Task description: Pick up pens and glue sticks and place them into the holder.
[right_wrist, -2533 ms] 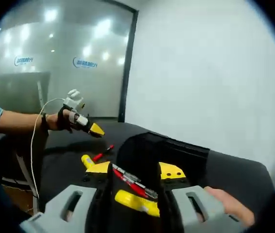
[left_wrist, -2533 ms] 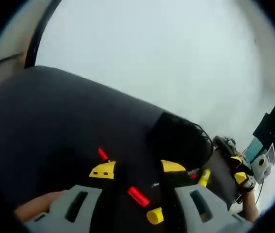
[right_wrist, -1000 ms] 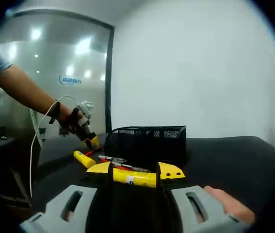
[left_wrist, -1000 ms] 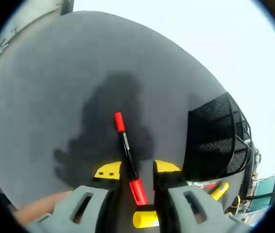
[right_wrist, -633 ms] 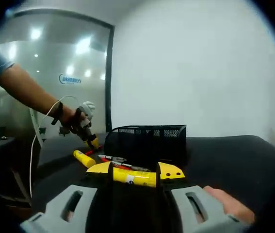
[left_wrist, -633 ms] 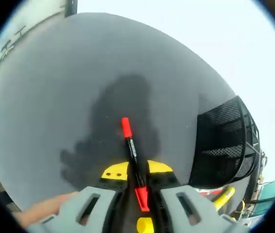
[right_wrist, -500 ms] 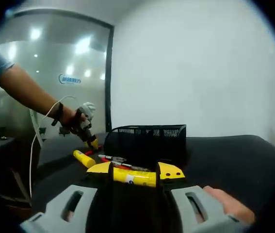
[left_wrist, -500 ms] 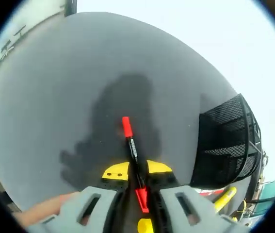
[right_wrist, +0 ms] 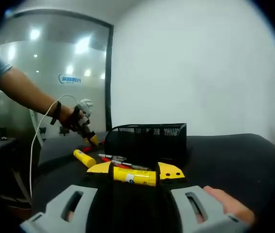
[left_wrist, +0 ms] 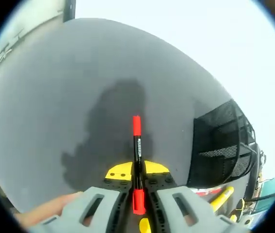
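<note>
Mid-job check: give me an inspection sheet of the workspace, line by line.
Surface: dark grey table.
Job's things: red pen between the left gripper's fingers; yellow glue stick across the right gripper's fingers; mesh holder upright; another glue stick and pens lying beside it.
Clutter: nothing seen.
Grippers: both shut on their loads.
Cables: white cable hanging from the wrist.
Surroundings: white wall, glass partition.

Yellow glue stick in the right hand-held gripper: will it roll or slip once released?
Probably rolls: the glue stick looks like a smooth cylinder, held crosswise between the right hand-held gripper jaws. Likely stiff and light. Its glossy wrap may slip in a loose grip.
</note>
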Action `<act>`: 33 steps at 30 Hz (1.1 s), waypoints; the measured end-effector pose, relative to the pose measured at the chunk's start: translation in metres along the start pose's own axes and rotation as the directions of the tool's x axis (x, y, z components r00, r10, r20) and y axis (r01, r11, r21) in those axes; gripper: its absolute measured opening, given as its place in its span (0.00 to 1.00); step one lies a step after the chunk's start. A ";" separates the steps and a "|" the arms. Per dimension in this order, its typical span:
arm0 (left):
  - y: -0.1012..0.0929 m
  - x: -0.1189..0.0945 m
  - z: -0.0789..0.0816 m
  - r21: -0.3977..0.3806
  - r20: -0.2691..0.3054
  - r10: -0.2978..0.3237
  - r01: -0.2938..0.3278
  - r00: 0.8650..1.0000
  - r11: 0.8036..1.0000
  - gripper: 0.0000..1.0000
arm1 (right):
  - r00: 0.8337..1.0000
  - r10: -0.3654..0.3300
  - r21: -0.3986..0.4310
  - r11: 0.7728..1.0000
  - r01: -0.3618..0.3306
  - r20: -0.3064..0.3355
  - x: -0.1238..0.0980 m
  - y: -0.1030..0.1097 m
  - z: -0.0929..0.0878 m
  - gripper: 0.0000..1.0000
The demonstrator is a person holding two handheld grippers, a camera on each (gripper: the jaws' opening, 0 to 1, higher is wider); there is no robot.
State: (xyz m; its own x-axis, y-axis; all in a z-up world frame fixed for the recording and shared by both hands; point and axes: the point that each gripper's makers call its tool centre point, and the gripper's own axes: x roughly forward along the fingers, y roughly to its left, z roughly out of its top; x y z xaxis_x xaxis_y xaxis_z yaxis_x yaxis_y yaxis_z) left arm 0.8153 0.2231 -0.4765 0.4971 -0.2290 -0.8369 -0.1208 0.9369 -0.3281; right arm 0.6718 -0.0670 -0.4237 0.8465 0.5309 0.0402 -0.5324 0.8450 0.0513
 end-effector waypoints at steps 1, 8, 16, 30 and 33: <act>-0.001 -0.003 0.004 0.000 0.017 -0.012 0.012 1.000 1.000 0.08 | 1.000 -0.001 0.002 1.000 0.001 0.001 0.000 0.000 0.000 0.31; -0.021 -0.031 0.027 0.090 0.189 -0.167 0.152 0.968 0.984 0.08 | 1.000 -0.010 0.028 1.000 0.009 0.007 -0.002 -0.003 0.001 0.31; -0.059 -0.075 0.027 0.243 0.319 -0.380 0.313 0.868 0.918 0.07 | 1.000 -0.021 0.066 0.998 0.020 0.014 -0.003 -0.007 0.002 0.30; -0.120 -0.124 -0.021 0.523 0.376 -0.554 0.323 0.743 0.788 0.07 | 0.999 -0.041 0.091 0.995 0.043 -0.023 0.000 -0.010 -0.004 0.30; -0.130 -0.133 -0.036 0.545 0.394 -0.592 0.341 0.703 0.766 0.07 | 0.998 -0.051 0.110 0.992 0.055 -0.040 0.000 -0.014 -0.006 0.29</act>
State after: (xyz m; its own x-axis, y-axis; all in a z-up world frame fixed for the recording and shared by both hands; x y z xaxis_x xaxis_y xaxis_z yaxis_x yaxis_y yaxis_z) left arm 0.7341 0.1223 -0.3380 0.7595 -0.6118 -0.2211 0.5447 0.7839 -0.2979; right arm 0.6790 -0.0789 -0.4302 0.8721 0.4893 -0.0027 -0.4824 0.8606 0.1631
